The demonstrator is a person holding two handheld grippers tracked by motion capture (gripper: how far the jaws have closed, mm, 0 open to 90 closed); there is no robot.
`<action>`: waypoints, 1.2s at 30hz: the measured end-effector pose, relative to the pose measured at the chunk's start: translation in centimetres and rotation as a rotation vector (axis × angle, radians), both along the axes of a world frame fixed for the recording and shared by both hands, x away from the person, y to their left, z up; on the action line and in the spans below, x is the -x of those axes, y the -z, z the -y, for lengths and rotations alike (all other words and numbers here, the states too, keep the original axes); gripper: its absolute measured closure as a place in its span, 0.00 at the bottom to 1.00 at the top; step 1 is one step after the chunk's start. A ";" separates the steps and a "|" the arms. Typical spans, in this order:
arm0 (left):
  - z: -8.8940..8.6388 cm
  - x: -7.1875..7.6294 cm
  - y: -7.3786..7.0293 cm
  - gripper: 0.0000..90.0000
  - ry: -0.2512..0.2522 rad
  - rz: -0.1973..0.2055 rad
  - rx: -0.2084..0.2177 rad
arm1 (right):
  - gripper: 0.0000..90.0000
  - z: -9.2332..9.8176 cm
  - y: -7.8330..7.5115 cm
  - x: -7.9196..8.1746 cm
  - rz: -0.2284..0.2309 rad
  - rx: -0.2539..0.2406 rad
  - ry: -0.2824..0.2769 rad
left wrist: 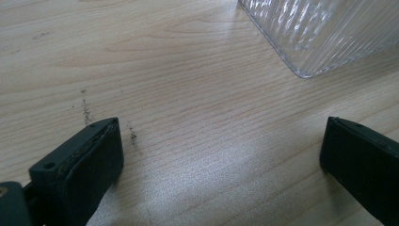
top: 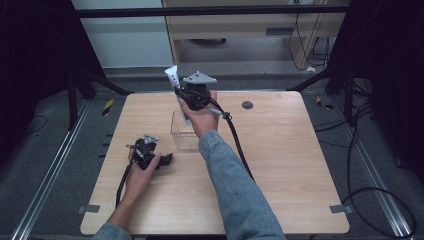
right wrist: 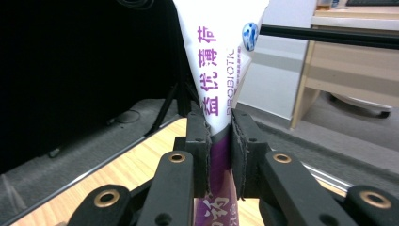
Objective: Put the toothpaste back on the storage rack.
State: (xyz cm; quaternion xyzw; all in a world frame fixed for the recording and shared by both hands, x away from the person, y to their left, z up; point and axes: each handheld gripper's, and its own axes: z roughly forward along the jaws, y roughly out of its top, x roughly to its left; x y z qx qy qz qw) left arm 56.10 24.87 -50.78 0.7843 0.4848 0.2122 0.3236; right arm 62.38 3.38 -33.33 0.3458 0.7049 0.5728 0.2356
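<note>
My right gripper (top: 186,102) is shut on a white and purple toothpaste tube (top: 173,78) and holds it upright over a clear ribbed plastic box (top: 182,133) in the middle of the table. In the right gripper view the tube (right wrist: 217,70) rises between the two pressed pads, its crimped end up. My left gripper (top: 165,160) rests on the wooden table (top: 280,165) to the box's near left, held by the left hand. Its jaws stand wide apart in the left gripper view, with bare wood between them and a corner of the box (left wrist: 320,33) ahead.
A dark round mark (top: 247,105) sits on the table's far right part. Black cables trail from both grippers over the table and the floor. Black frame bars and stands surround the table, and a wooden desk (top: 250,25) stands behind.
</note>
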 end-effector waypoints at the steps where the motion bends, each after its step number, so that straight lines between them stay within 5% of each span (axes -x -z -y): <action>1: 0.0 0.0 0.0 0.00 0.000 0.000 0.000 | 0.88 0.0 0.3 0.0 -0.006 -0.014 -0.001; 21: 0.0 0.0 0.0 0.00 0.001 -0.002 -0.001 | 0.87 -1.6 2.9 0.1 -0.021 -0.012 -0.001; 36: 0.0 0.0 0.0 0.00 -0.001 -0.002 0.000 | 0.87 -1.6 4.1 0.1 -0.040 0.042 0.003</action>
